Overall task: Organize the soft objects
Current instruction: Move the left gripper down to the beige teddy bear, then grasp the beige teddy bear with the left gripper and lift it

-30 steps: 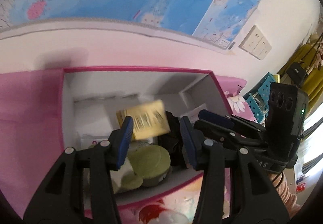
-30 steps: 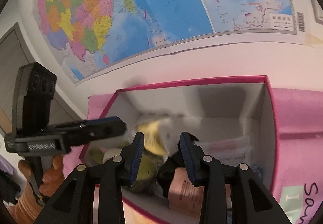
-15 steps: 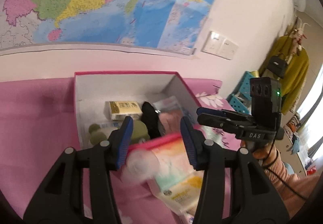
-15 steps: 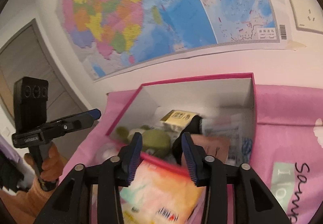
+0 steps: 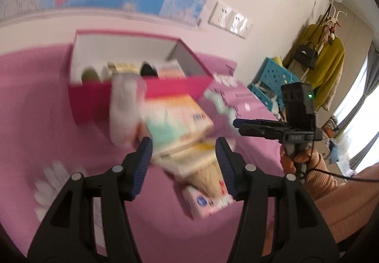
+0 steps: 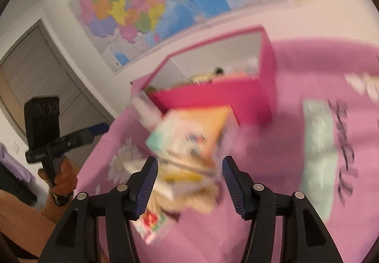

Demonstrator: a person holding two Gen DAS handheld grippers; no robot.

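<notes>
both jaws wide, tissue packs (image 5: 176, 125) pile btwn them, pink box (image 5: 165, 87) behind

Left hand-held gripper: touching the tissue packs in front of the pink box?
Cannot tell. In the left wrist view the left hand-held gripper is open around the tissue packs, but motion blur hides whether its fingers touch them.

Both grippers are pulling back from the box (image 5: 142, 87): the left gripper (image 5: 183, 166), a second ago over the box's contents, is now hanging over the tissue packs (image 5: 175, 118) in front of the box. The right gripper (image 6: 189, 182) is likewise hovering over these packs (image 6: 189, 140), jaws wider apart.
</notes>
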